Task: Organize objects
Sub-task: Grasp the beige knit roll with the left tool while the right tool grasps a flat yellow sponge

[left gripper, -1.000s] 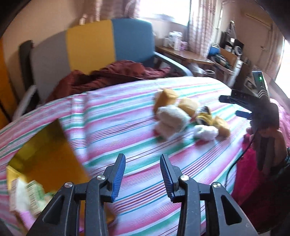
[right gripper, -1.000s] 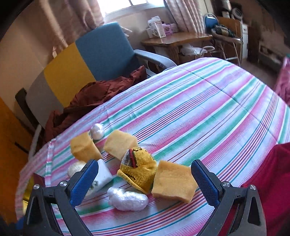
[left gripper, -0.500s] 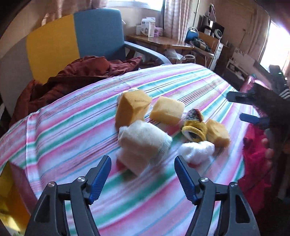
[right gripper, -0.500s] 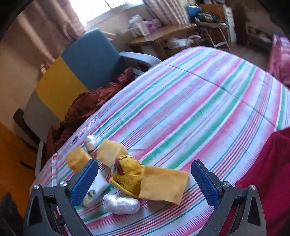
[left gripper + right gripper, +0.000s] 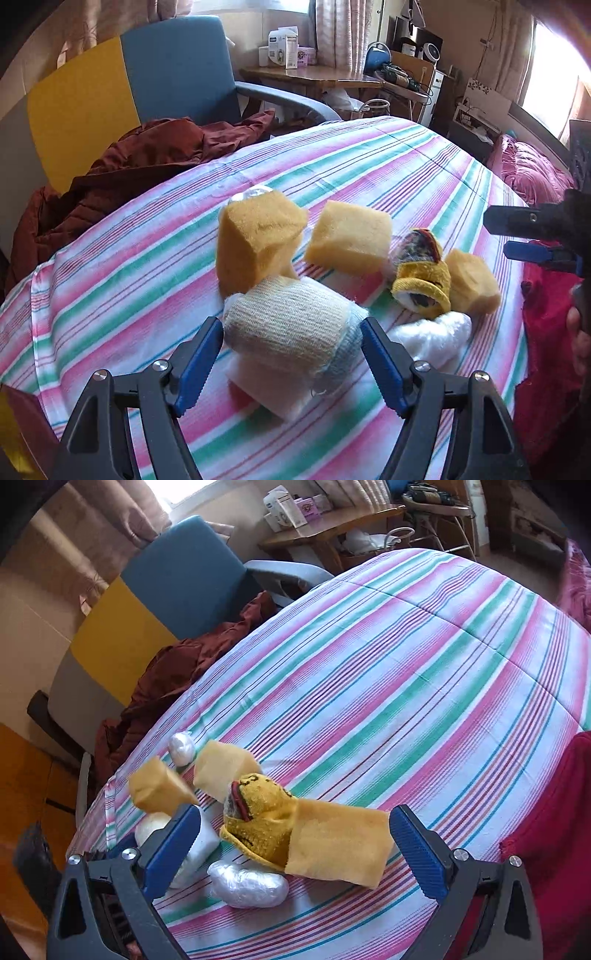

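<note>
Rolled cream sock (image 5: 291, 332) on the striped bedspread (image 5: 369, 173), between the left gripper's (image 5: 291, 358) blue pads.

Its jaws have just been opening and stand apart beside the roll. The right gripper (image 5: 291, 849) is spread wide around a yellow sponge (image 5: 336, 845) and yellow sock (image 5: 262, 816).

striped cloth (image 5: 155, 266): looking like soft woven cotton, matt
sponge blocks (image 5: 349, 236): looking foamy, rough and full of tiny holes
rolled sock (image 5: 291, 328): showing a ribbed knit, a bit fuzzy
yellow sock (image 5: 262, 819): looking like fluffy knit cloth
silver bundle (image 5: 247, 884): shining like crinkly foil
left gripper (image 5: 291, 363): showing black matt plastic, blue ridged pads, shiny metal screws
brown cloth (image 5: 147, 155): looking smooth with a slight shine
</note>
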Motion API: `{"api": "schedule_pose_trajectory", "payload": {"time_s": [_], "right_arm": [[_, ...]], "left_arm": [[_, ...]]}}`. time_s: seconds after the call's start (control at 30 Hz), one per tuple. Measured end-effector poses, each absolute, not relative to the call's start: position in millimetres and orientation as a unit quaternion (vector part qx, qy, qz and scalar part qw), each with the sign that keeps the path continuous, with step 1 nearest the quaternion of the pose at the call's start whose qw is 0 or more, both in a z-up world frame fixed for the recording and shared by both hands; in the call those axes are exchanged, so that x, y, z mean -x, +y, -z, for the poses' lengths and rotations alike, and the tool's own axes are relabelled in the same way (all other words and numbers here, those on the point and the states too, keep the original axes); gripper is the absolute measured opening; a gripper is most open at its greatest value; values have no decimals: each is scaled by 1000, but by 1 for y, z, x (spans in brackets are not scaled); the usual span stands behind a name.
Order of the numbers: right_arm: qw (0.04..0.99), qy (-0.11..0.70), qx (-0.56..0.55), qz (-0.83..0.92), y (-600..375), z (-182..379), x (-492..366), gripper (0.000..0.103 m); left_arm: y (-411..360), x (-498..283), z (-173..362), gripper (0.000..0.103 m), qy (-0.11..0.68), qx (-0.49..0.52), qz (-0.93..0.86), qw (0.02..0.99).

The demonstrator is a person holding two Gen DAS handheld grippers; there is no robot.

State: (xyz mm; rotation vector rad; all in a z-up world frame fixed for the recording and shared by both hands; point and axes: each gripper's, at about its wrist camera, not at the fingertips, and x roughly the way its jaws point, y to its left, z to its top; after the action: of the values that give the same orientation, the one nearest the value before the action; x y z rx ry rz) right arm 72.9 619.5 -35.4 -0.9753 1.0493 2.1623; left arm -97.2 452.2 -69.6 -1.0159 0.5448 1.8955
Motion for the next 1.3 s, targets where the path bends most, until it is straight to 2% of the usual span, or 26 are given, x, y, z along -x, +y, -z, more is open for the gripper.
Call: {"api": "schedule_pose_trajectory", "payload": {"time_s": [0.23, 0.6, 0.67, 0.77, 0.8, 0.9, 1.13, 1.3], "right_arm": [[290, 378, 367, -799, 627, 36, -76, 103], [302, 329, 473, -760, 621, 69, -58, 102], [302, 324, 481, -757, 620, 72, -57, 98], [302, 317, 496, -750, 621, 77, -56, 86], [300, 317, 502, -747, 620, 80, -55, 80], [296, 309, 503, -751, 618, 79, -54, 72], [330, 294, 456, -772, 623, 56, -68, 68], [307, 270, 376, -832, 606, 19, -72, 68]], "left_arm": [[457, 102, 73, 73, 210, 397, -765, 462], [411, 86, 65, 72, 155, 413, -783, 439], [404, 79, 65, 72, 155, 413, -785, 436], [393, 69, 67, 72, 154, 418, -784, 433], [389, 67, 67, 72, 155, 419, -784, 431], [377, 56, 70, 72, 157, 418, -786, 427], [361, 36, 90, 72, 168, 422, -785, 421], [362, 33, 94, 72, 171, 416, -790, 416]]}}
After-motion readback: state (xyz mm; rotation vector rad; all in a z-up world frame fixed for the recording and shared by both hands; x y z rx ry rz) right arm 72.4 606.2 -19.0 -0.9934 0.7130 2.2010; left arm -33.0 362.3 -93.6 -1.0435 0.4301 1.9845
